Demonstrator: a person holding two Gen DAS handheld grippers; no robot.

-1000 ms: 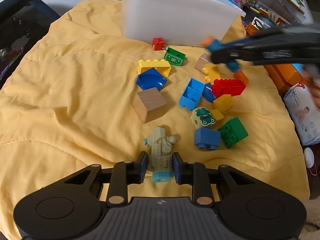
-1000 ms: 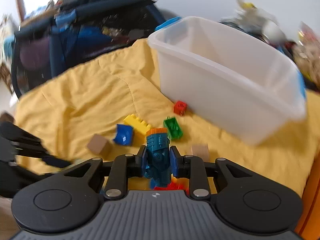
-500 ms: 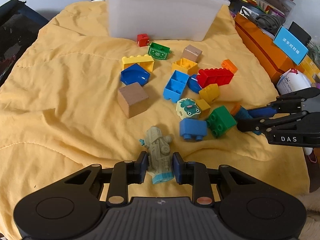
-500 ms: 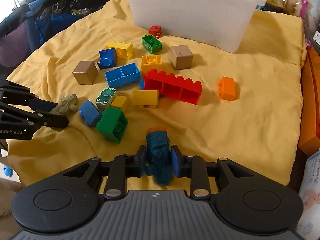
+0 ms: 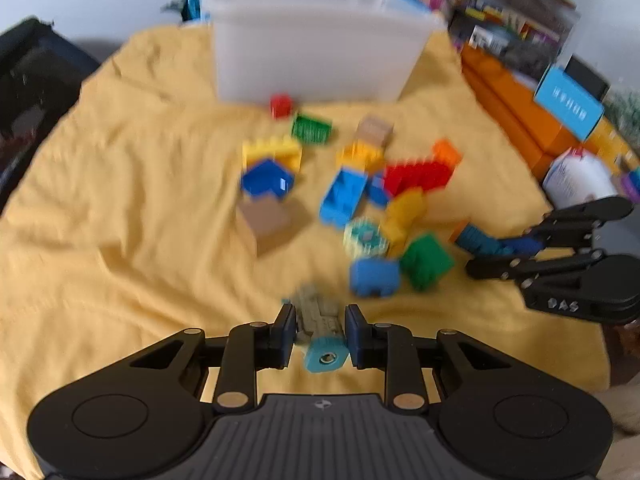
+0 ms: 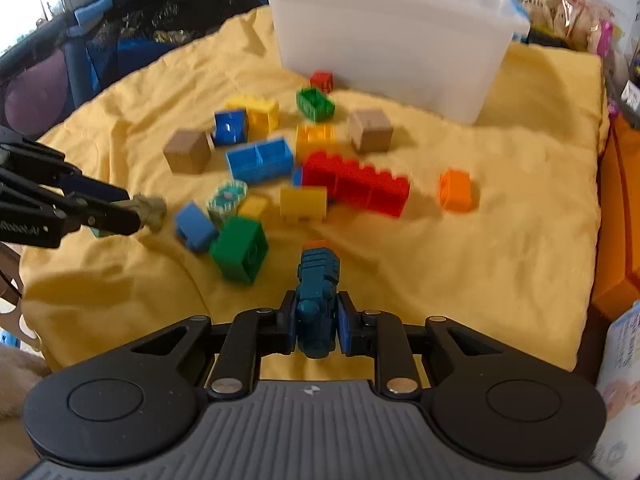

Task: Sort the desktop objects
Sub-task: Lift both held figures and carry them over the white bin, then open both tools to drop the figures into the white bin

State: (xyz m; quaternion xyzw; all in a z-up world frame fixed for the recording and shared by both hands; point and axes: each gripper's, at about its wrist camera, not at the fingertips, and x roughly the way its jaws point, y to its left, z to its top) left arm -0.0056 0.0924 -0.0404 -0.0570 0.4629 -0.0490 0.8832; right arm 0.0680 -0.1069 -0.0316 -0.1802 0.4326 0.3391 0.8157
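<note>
My left gripper (image 5: 320, 334) is shut on a grey-green toy vehicle (image 5: 316, 320) with a light blue end, low over the yellow cloth (image 5: 120, 200). My right gripper (image 6: 317, 322) is shut on a dark blue toy vehicle (image 6: 318, 280) with an orange tip. In the left wrist view the right gripper (image 5: 484, 256) comes in from the right beside a green brick (image 5: 426, 260). In the right wrist view the left gripper (image 6: 120, 212) reaches in from the left. Several coloured bricks lie between them, among them a long red brick (image 6: 356, 186). A white bin (image 6: 392, 36) stands behind.
Two tan cubes (image 6: 188, 151) (image 6: 370, 130) and an orange brick (image 6: 454, 190) lie among the bricks. Orange boxes (image 5: 516, 120) and a white packet (image 5: 580, 178) line the right side. A dark bag (image 6: 120, 40) sits at the back left.
The left gripper has lifted and moved forward a little with its toy; its view is blurred. The right gripper, after dropping from near the bin, holds low at the cloth's near right.
</note>
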